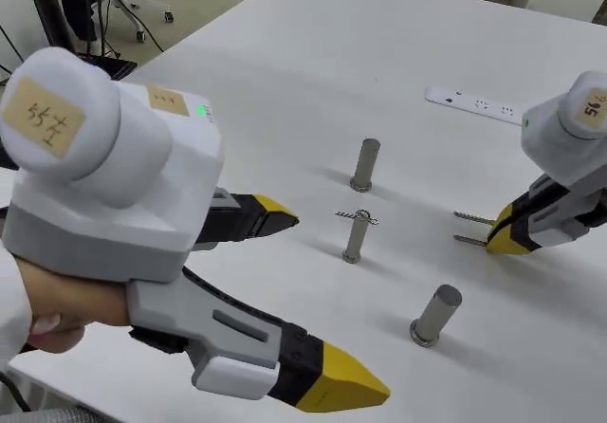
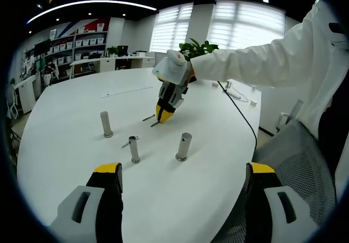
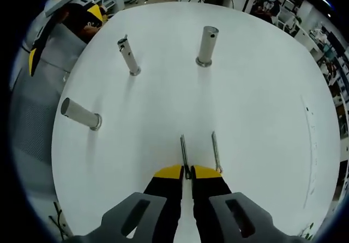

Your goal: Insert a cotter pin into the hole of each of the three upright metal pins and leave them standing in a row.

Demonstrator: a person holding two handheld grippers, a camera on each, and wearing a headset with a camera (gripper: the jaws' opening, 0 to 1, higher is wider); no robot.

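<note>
Right tongs (image 3: 188,172) pinching one thin grey wire cotter pin (image 3: 184,151) by its end, left tongs (image 2: 184,171) spread empty: it's light, springy, probably slippery, so grip it short and firm.

Handwritten marks on two tan stickers; nothing else legible.
On round white top of left gripper (image 1: 337,304): tan paper sticker (image 1: 43,115), roughly "54" plus one unclear character. On white top of right gripper (image 1: 493,243): smaller tan sticker (image 1: 596,108), two digits, maybe "95", cut by frame edge. On left housing: second tan patch (image 1: 168,99), too blurred to read.
</note>
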